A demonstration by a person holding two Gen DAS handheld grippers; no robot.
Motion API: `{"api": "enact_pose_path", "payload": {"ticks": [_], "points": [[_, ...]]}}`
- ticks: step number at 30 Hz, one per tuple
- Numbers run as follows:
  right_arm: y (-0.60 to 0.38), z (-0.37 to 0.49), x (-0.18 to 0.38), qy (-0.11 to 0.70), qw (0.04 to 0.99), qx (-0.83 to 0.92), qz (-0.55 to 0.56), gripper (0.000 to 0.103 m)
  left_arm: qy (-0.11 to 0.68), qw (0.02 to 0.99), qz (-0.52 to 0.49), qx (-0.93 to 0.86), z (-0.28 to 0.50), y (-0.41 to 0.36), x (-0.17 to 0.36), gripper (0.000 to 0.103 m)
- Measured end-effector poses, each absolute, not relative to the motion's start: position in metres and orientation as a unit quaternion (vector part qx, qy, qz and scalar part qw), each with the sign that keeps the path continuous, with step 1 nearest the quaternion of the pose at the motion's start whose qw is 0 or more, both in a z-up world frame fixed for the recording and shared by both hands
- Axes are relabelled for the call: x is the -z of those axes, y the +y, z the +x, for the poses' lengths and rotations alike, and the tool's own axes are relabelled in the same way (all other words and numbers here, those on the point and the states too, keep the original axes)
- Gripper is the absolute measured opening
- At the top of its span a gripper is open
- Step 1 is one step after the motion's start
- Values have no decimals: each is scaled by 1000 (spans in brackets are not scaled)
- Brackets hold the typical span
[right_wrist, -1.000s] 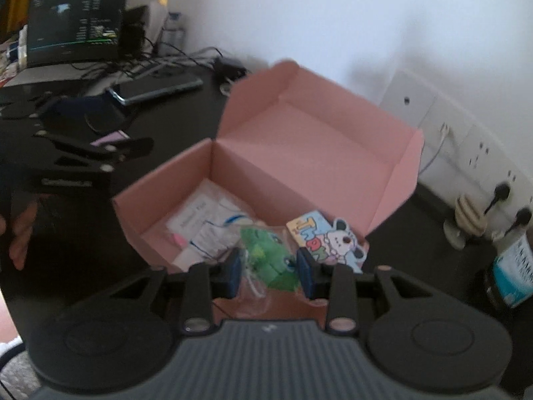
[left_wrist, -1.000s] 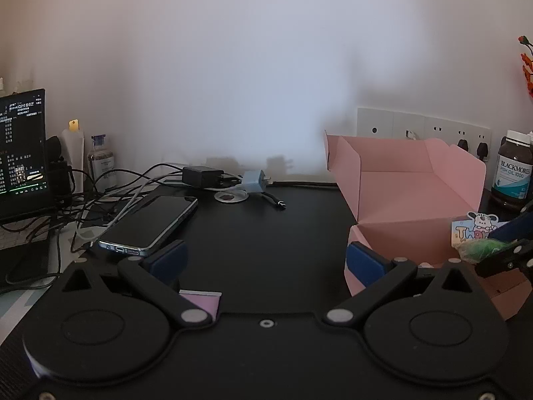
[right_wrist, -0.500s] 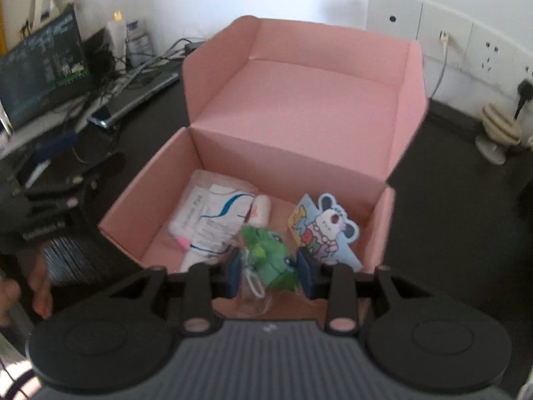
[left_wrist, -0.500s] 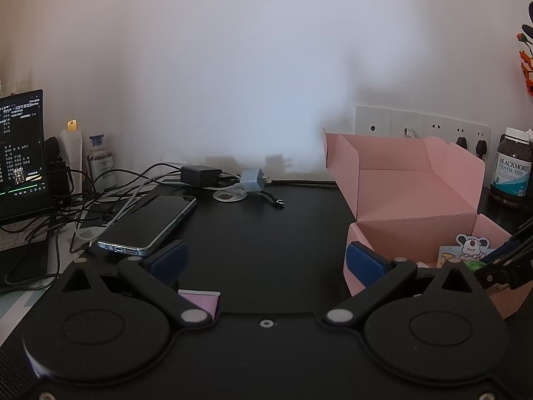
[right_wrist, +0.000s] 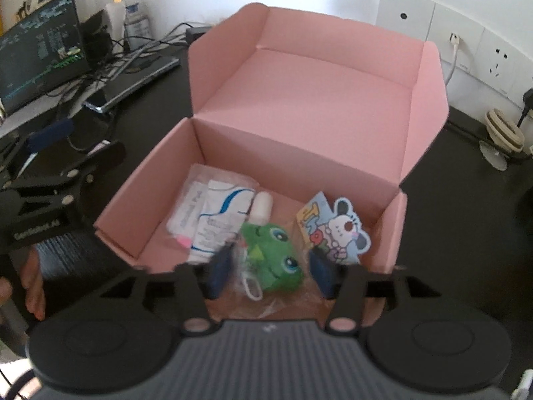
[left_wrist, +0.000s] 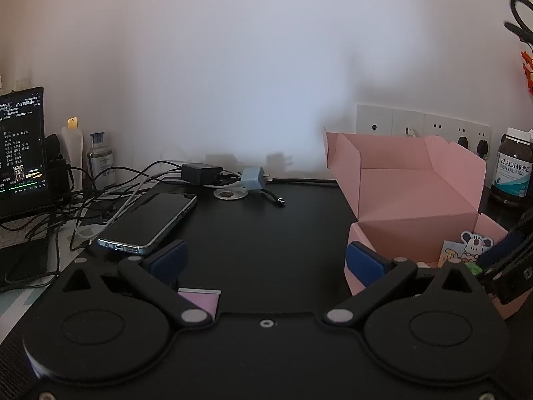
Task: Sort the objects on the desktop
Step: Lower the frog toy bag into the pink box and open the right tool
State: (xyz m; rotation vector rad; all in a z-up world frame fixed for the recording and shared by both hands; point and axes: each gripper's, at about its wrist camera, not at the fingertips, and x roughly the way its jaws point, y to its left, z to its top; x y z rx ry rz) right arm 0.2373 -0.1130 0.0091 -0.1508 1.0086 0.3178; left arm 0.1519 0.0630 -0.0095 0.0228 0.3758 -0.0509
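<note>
The right gripper [right_wrist: 271,268] is tilting steeply down over the near edge of the pink box [right_wrist: 333,153], and its jaws are opening: the blue pads are standing clear on either side of the green frog plush [right_wrist: 274,253], which is lying in its clear wrapper between them, low in the box's front. The frog's long axis is running roughly from near-right to far-left, across the gap rather than along it. It looks as though the plush is being let go inside the box, so the next move probably calls for lifting straight back out without snagging the wrapper.

Just beyond it, a cartoon mouse card [right_wrist: 336,226] is leaning at the right, and a white tube [right_wrist: 221,220] with a packet is lying at the left.

Farther off to the left, the left gripper [left_wrist: 265,260] is waiting wide open with nothing between its pads. The phone [left_wrist: 148,221] is lying just ahead of it, so that hand is the nearer one for it.
</note>
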Motion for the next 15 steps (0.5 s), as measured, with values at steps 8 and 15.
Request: {"api": "enact_pose_path", "payload": {"ticks": [8, 15], "points": [[-116, 233, -50, 436, 882, -170, -62, 50, 186, 982, 11, 24, 152, 63, 10, 103], [-110, 237, -30, 459, 870, -137, -117, 19, 186, 982, 13, 24, 152, 62, 10, 103]]}}
